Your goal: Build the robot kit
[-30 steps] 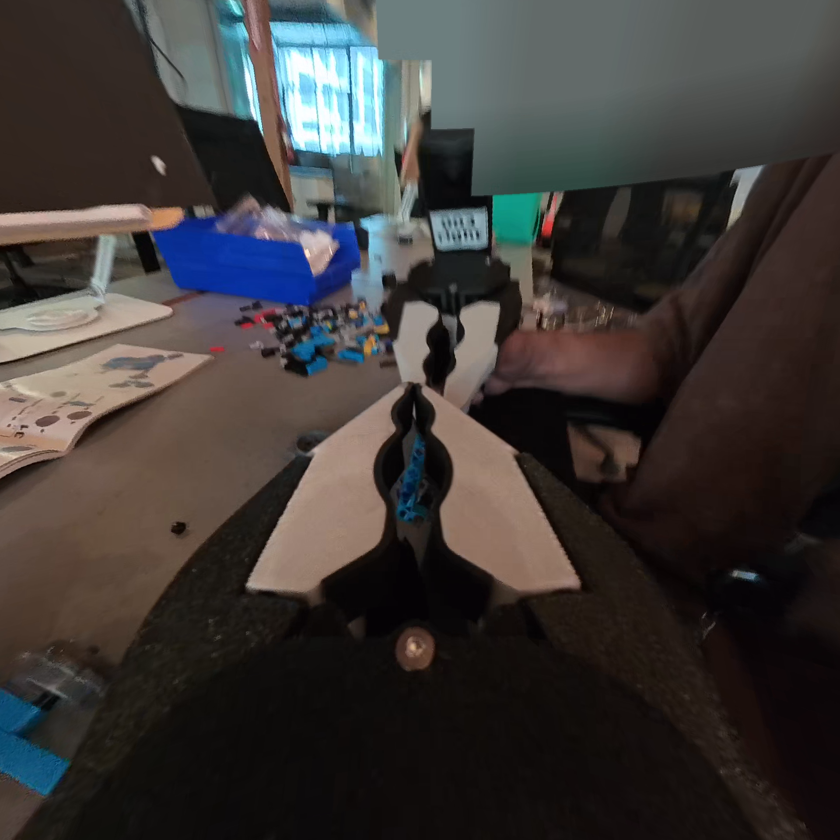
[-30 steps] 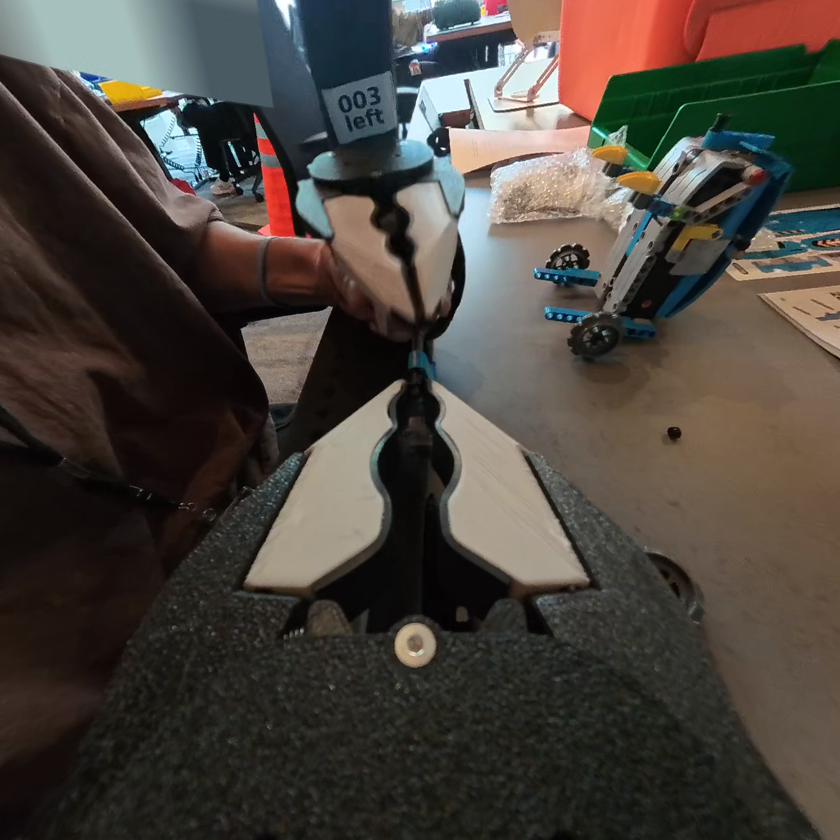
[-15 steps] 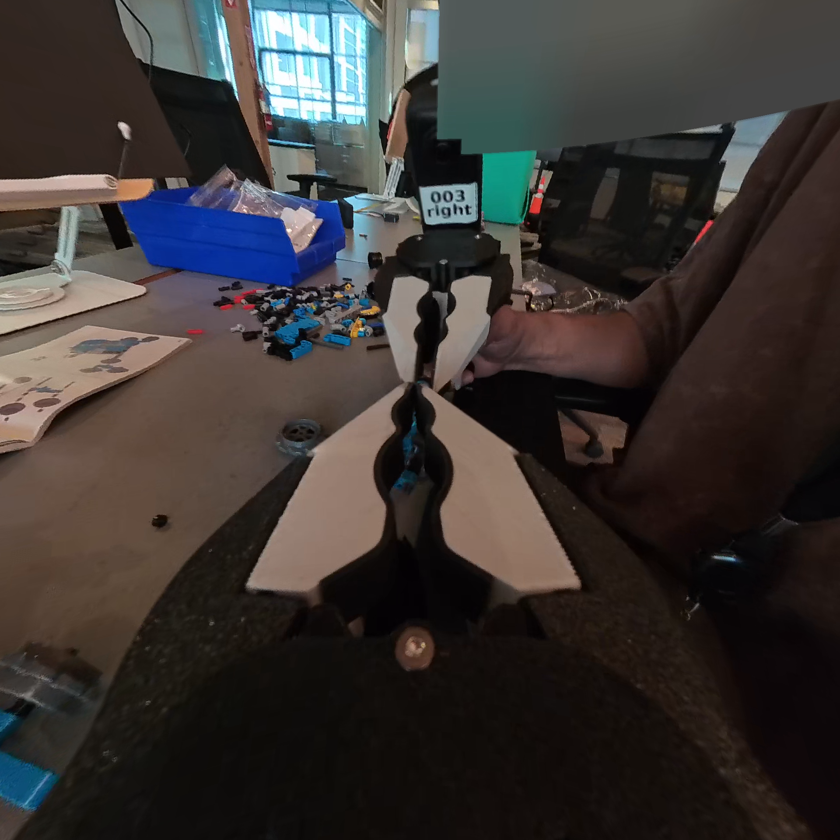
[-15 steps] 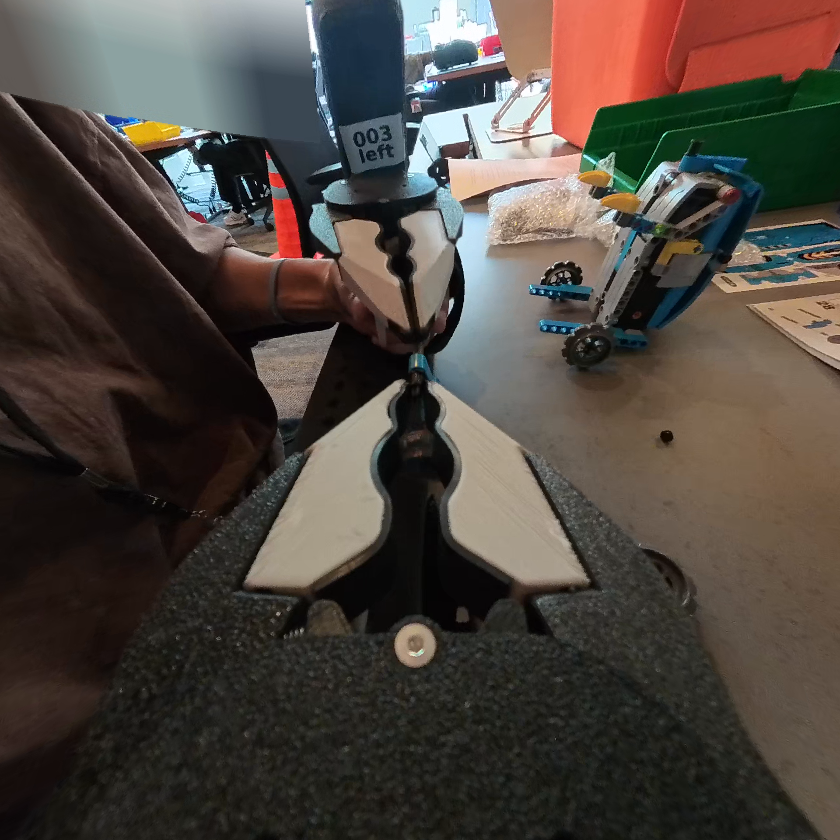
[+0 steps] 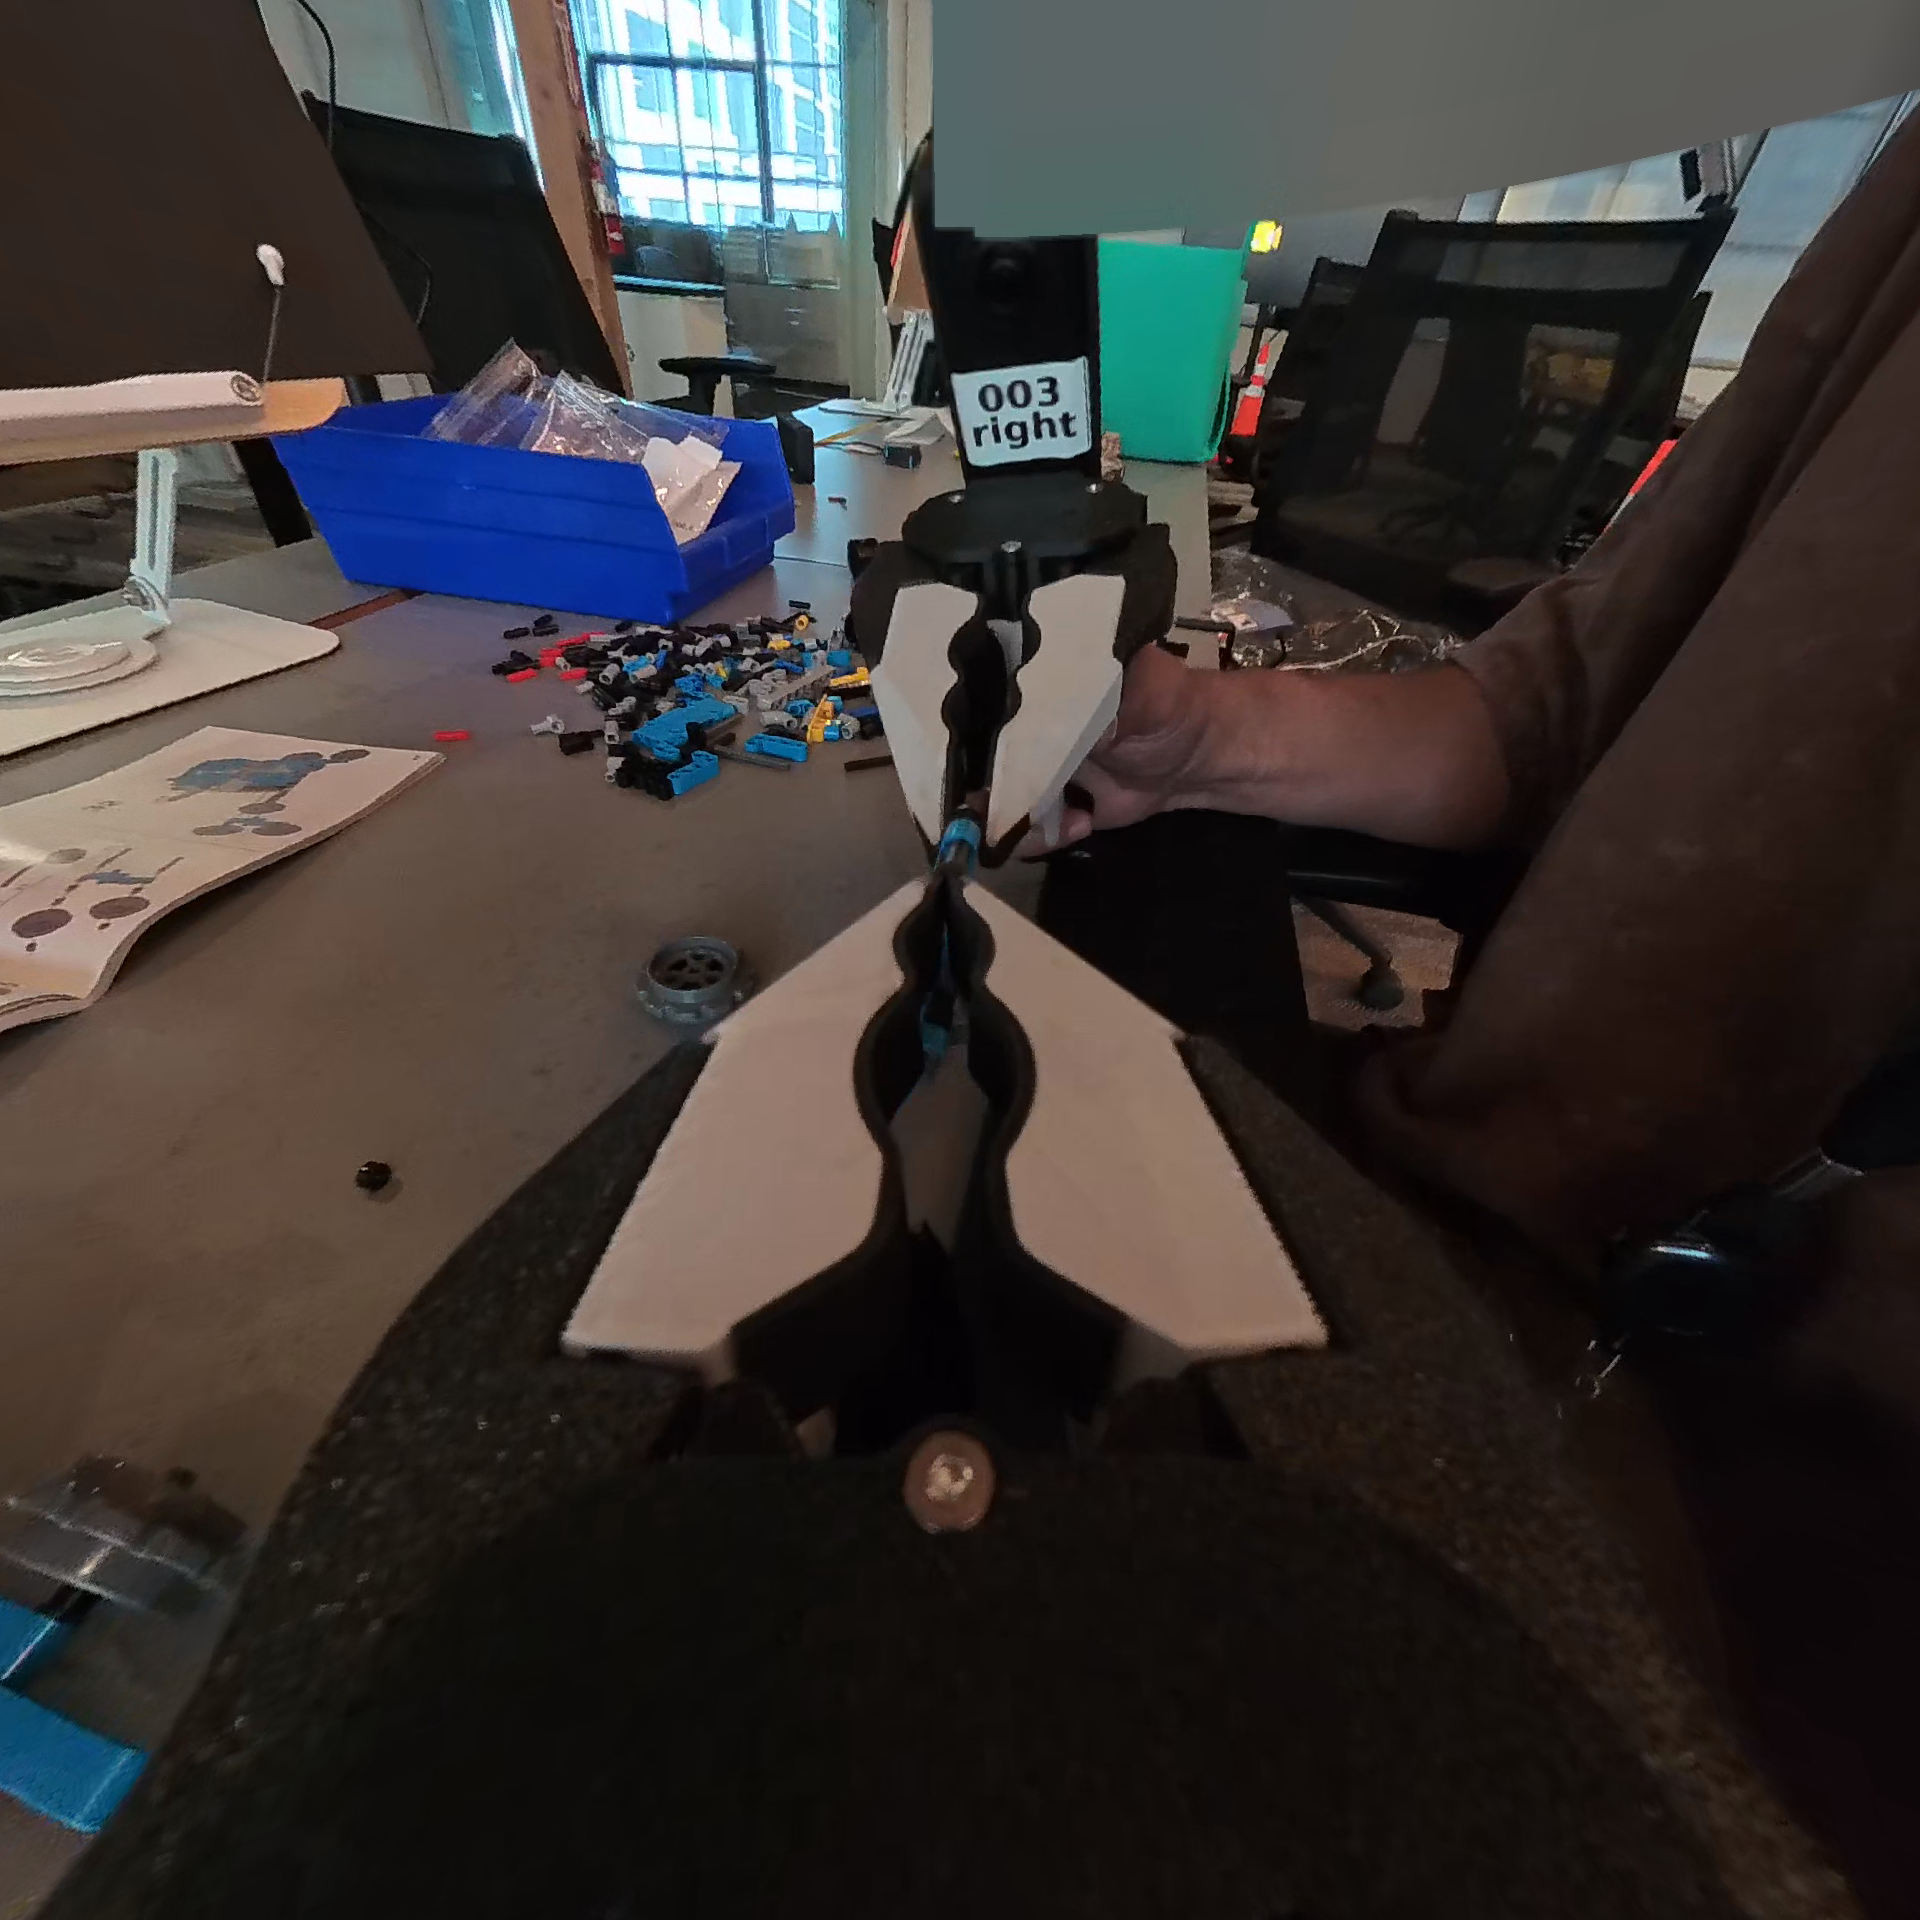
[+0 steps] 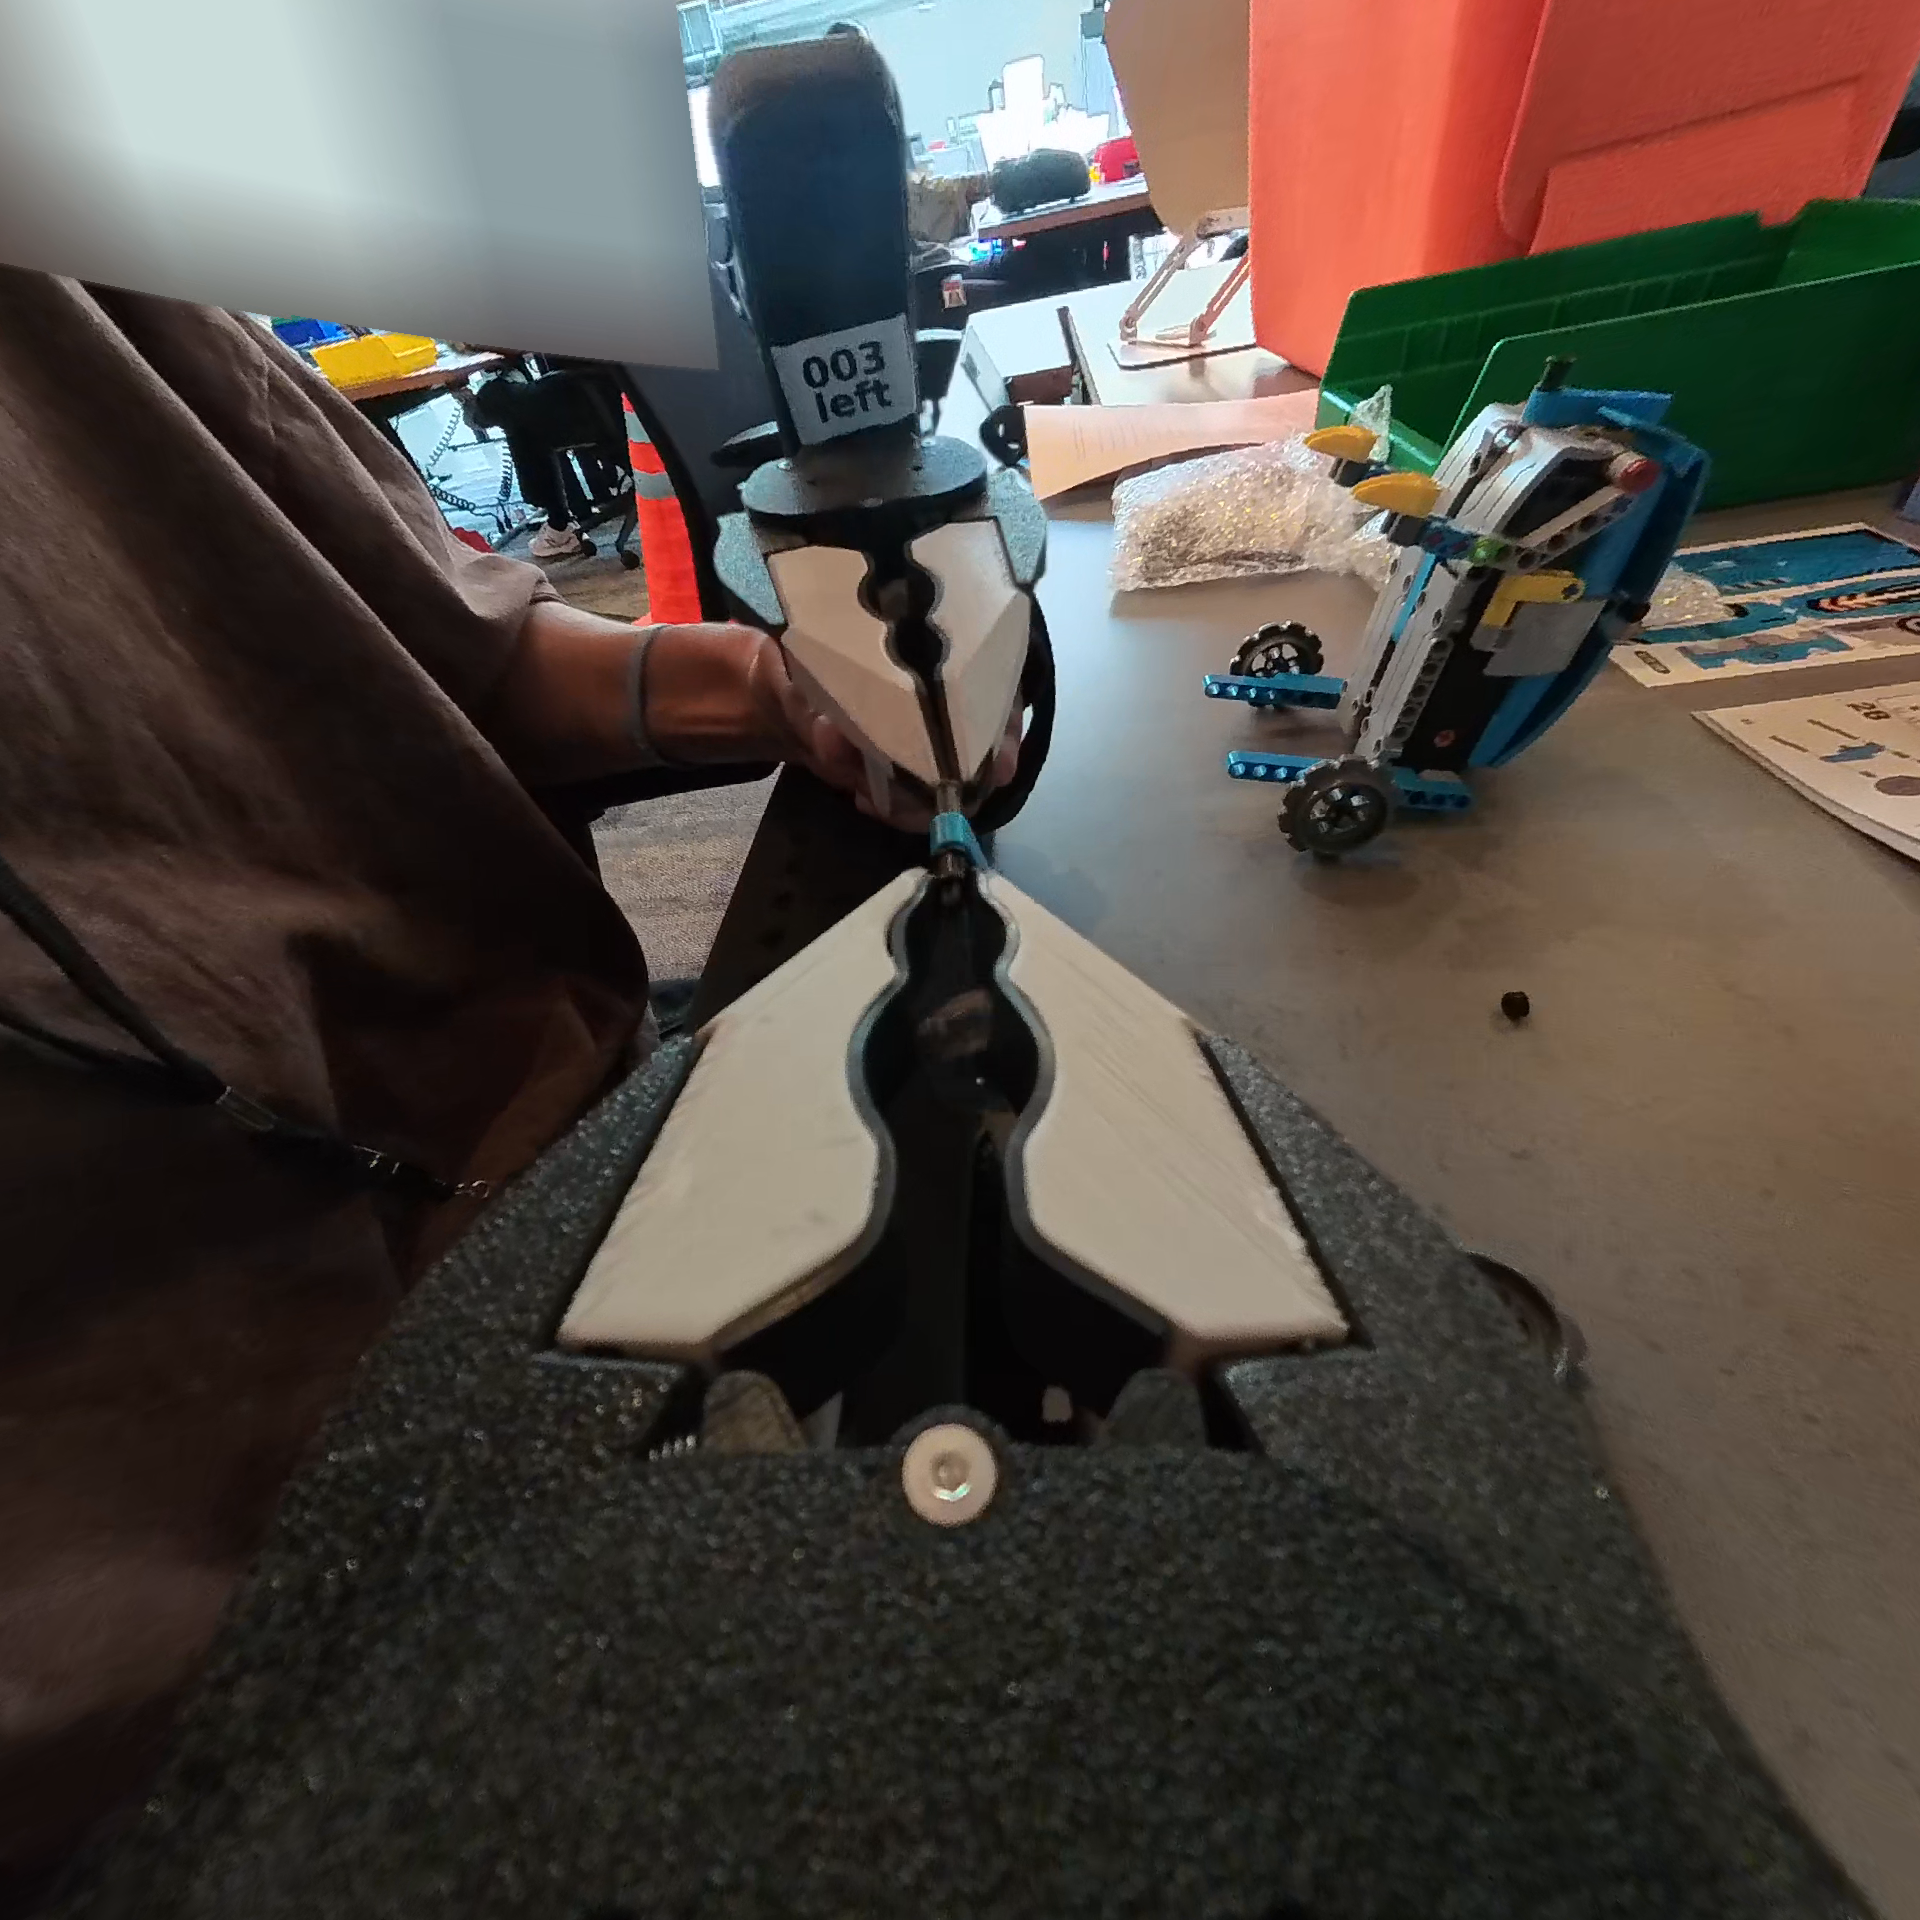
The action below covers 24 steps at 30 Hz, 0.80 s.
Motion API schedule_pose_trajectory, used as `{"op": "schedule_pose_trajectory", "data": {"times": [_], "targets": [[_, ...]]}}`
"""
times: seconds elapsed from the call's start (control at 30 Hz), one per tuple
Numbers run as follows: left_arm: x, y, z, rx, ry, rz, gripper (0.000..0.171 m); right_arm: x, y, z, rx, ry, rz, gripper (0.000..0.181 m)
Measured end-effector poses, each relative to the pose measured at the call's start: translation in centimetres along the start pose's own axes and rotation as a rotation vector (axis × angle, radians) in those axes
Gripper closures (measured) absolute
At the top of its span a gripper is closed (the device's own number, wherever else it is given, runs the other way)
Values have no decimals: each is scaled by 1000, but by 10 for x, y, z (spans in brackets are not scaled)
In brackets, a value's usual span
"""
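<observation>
My two grippers meet tip to tip above the table's near edge. My left gripper (image 5: 940, 896) is shut on a thin blue piece (image 5: 938, 1013) that runs back between its fingers. My right gripper (image 6: 951, 885) is shut on a thin dark axle (image 6: 948, 1023). A small blue bush (image 6: 952, 832) sits on the axle in the short gap between the two sets of tips; it also shows in the left wrist view (image 5: 956, 837). The right gripper (image 5: 966, 821) faces me in the left wrist view, and the left gripper (image 6: 943, 774) in the right wrist view. A hand holds each.
A grey table (image 5: 416, 987) carries a pile of small building pieces (image 5: 717, 686), a blue bin (image 5: 520, 520), a booklet (image 5: 156, 831), a grey wheel (image 5: 691, 977) and a black pin (image 5: 372, 1176). A blue-and-white model vehicle (image 6: 1496, 623), a green bin (image 6: 1714, 343) and sheets (image 6: 1829, 748) lie to the right. Left and right tips are no more than a few centimetres apart.
The two grippers have drawn slightly apart, so the blue bush now shows in a small gap between their tips. Both stay shut, and the views have steadied.
</observation>
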<state>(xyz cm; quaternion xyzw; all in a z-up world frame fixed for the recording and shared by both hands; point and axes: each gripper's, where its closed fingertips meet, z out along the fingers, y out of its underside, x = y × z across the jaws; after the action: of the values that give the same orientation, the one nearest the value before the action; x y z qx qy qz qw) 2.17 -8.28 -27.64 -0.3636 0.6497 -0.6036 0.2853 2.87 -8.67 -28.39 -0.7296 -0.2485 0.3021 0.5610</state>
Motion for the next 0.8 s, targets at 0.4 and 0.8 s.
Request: {"op": "schedule_pose_trajectory", "data": {"times": [0.4,0.8], "targets": [[1,10,5,-73,-6,9,171,1,15,-1,-62,-4,13,175],[4,18,9,-126,-8,36,171,4,36,7,-179,10,0,175]]}}
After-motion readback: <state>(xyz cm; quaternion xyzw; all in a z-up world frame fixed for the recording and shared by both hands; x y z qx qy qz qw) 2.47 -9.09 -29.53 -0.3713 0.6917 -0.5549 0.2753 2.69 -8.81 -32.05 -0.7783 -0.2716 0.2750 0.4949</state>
